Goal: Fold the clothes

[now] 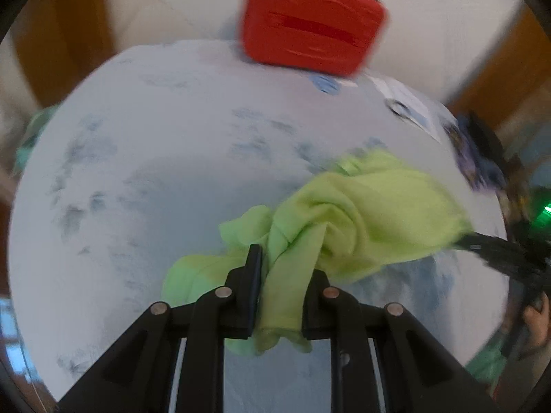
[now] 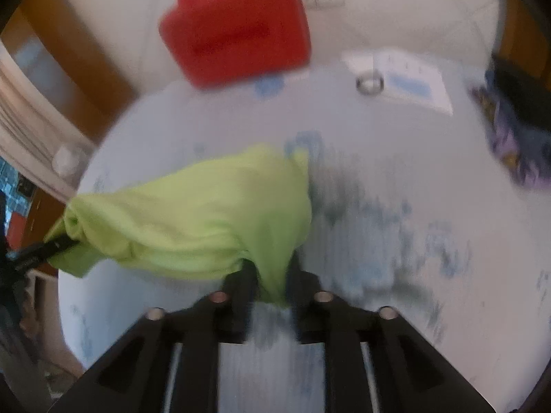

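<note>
A lime-green garment (image 1: pixel 361 220) hangs bunched between my two grippers above a round pale table (image 1: pixel 155 172). My left gripper (image 1: pixel 286 265) is shut on one end of the garment, cloth trailing down between its fingers. My right gripper (image 2: pixel 272 272) is shut on the other end of the same garment (image 2: pixel 193 220). In the left wrist view the right gripper (image 1: pixel 482 244) reaches in from the right edge into the cloth. In the right wrist view the left gripper (image 2: pixel 51 244) shows at the far left, holding the cloth. Both views are motion-blurred.
A red case with handles (image 1: pixel 310 24) stands at the table's far edge; it also shows in the right wrist view (image 2: pixel 237 31). White papers with a metal ring (image 2: pixel 370 84) lie at the back right. A dark purple patterned cloth (image 2: pixel 516 144) lies at the right edge.
</note>
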A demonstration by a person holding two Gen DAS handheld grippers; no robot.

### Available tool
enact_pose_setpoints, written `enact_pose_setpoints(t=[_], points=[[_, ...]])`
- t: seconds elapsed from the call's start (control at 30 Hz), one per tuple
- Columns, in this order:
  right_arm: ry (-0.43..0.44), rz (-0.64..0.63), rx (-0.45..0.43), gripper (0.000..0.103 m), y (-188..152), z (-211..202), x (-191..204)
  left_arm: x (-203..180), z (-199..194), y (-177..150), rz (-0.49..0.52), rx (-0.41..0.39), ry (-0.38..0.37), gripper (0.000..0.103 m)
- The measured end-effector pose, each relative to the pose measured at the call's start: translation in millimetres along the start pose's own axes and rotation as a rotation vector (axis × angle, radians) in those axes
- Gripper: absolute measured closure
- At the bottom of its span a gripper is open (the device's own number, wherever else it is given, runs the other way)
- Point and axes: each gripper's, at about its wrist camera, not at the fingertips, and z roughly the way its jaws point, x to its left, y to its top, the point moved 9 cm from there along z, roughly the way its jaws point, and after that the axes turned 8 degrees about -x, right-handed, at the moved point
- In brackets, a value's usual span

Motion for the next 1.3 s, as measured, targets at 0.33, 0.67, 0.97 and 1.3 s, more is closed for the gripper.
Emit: enact_pose_setpoints(t=[0.33, 0.67, 0.97, 1.3], points=[[0.000, 0.047, 0.031, 0.054, -24, -1, -19, -12, 11, -20, 0.025, 0.038, 0.006, 0.023], [-0.042, -0.095, 0.068, 0.032, -1, 78, 9, 37, 58, -41, -0.045, 0.085, 0.109, 0.024], [0.029, -0.022, 0.084, 0.094, -39, 17, -13, 15, 59, -69, -0.046, 0.128, 0.017, 0.055], [-0.242, 0.164, 0.144, 0.058, -103, -29, -127, 2, 52, -54, -0.010, 0.069, -0.003, 0.033]])
